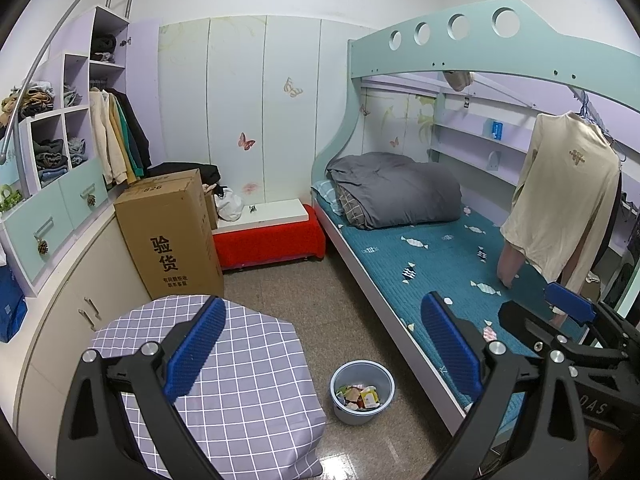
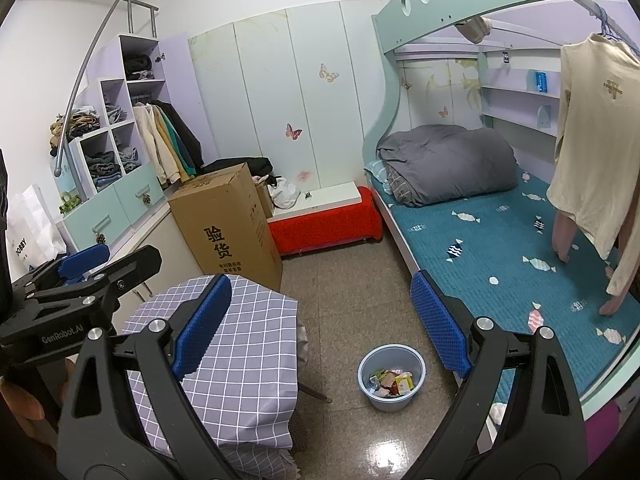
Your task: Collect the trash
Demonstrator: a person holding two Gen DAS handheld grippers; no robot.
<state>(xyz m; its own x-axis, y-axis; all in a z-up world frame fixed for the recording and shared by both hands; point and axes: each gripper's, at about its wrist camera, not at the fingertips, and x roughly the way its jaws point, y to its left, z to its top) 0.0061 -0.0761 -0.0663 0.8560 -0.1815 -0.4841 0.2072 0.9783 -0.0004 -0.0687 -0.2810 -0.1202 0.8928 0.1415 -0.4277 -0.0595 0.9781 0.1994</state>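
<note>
A light blue bin (image 1: 362, 391) stands on the tiled floor between a small table and the bed; it holds several colourful wrappers (image 1: 359, 396). It also shows in the right wrist view (image 2: 391, 376) with the wrappers (image 2: 392, 384) inside. My left gripper (image 1: 324, 352) is open and empty, held high above the floor, up and back from the bin. My right gripper (image 2: 322, 328) is open and empty at a similar height. The right gripper shows at the right edge of the left view (image 1: 568, 312). The left gripper shows at the left of the right view (image 2: 86, 260).
A small table with a purple checked cloth (image 1: 224, 380) stands left of the bin. A bed with a teal sheet (image 1: 432, 256) runs along the right. A cardboard box (image 1: 168, 236), a red bench (image 1: 268, 240) and wardrobe shelves (image 1: 60, 140) stand behind. A cream shirt (image 1: 560, 196) hangs over the bed.
</note>
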